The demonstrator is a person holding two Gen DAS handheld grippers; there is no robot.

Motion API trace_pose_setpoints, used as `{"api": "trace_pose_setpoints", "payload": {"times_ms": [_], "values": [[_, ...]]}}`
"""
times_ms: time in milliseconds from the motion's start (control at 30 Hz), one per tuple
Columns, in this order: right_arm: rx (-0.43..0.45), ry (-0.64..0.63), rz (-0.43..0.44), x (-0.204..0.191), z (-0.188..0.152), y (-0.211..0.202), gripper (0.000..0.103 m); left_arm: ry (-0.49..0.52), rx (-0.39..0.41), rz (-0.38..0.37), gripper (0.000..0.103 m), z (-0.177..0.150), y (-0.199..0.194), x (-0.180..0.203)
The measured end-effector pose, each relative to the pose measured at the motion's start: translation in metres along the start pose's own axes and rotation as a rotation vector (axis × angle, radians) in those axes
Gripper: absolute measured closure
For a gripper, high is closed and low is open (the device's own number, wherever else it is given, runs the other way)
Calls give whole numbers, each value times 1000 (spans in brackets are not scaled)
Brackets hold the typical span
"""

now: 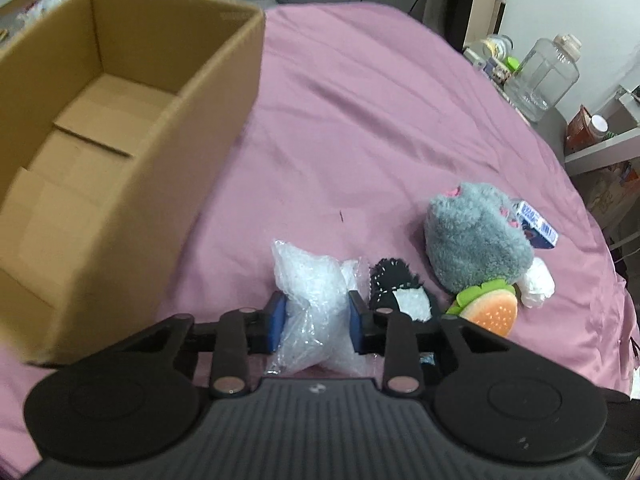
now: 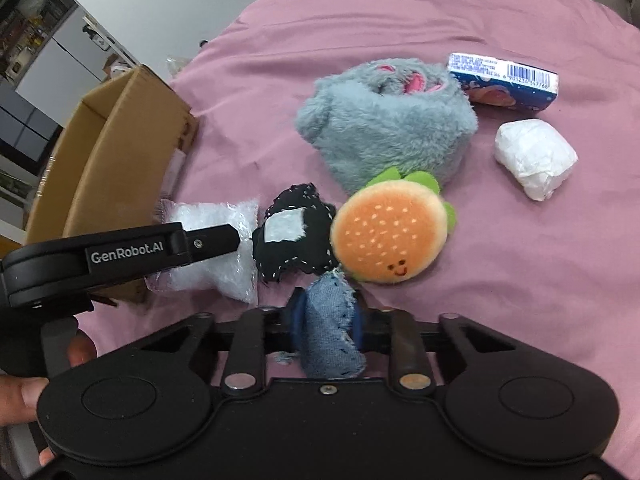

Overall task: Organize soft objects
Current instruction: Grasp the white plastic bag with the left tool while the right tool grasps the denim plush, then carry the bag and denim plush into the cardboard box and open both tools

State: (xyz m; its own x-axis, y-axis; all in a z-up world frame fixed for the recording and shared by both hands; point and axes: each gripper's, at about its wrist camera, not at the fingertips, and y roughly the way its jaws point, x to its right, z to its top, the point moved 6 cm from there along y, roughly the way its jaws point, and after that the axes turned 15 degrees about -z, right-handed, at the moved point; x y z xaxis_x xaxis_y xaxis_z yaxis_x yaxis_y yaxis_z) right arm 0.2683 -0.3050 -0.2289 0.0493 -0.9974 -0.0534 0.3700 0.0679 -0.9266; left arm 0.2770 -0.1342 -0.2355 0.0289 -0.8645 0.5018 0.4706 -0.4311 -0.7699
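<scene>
Toward the left edge of the bed, on the pink sheet (image 1: pixel 380 120), the cardboard box (image 1: pixel 120 128) stands open, and all I see inside it is its own folded bottom flaps. Just right of the box, my left gripper (image 1: pixel 318 312) is clamped on the clear bubble-wrap bag (image 1: pixel 316 304); the blue pads (image 1: pixel 276 314) press into both sides of it and pinch it narrow in the middle, so it bulges ahead of and behind the jaws. From the right wrist camera the same bag (image 2: pixel 212 248) lies beside the near corner of the box (image 2: pixel 104 168), with the left gripper's finger across it. Next to the right is the black stitched pouch (image 2: pixel 296 240) with a white patch, touching the bag on one side and the burger plush (image 2: pixel 390 232) on the other. My right gripper (image 2: pixel 328 320) is closed on a blue denim scrap (image 2: pixel 330 332), which fills the narrow gap between its pads and sits just in front of the pouch and the burger. Behind the burger, touching it, is the grey fluffy plush (image 2: pixel 384 128). Farther right lie a white wrapped bundle (image 2: pixel 536 156) and, toward the far edge, a blue carton (image 2: pixel 504 80) with a barcode, touching the grey plush.
</scene>
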Motion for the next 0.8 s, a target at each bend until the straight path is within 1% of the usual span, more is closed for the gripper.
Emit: {"api": "trace_pose_setpoints", "payload": {"times_ms": [200, 400, 533, 667, 800], "values": [[67, -18, 17, -14, 0, -24, 82, 25, 62, 4, 72, -1, -33, 7], [143, 18, -1, -24, 1, -46, 82, 37, 107, 6, 72, -2, -69, 6], [193, 32, 7, -30, 1, -65, 82, 47, 139, 6, 72, 1, -93, 6], [246, 46, -3, -34, 1, -80, 82, 61, 167, 3, 72, 0, -117, 4], [309, 75, -9, -33, 4, -99, 83, 64, 176, -2, 72, -3, -136, 0]]}}
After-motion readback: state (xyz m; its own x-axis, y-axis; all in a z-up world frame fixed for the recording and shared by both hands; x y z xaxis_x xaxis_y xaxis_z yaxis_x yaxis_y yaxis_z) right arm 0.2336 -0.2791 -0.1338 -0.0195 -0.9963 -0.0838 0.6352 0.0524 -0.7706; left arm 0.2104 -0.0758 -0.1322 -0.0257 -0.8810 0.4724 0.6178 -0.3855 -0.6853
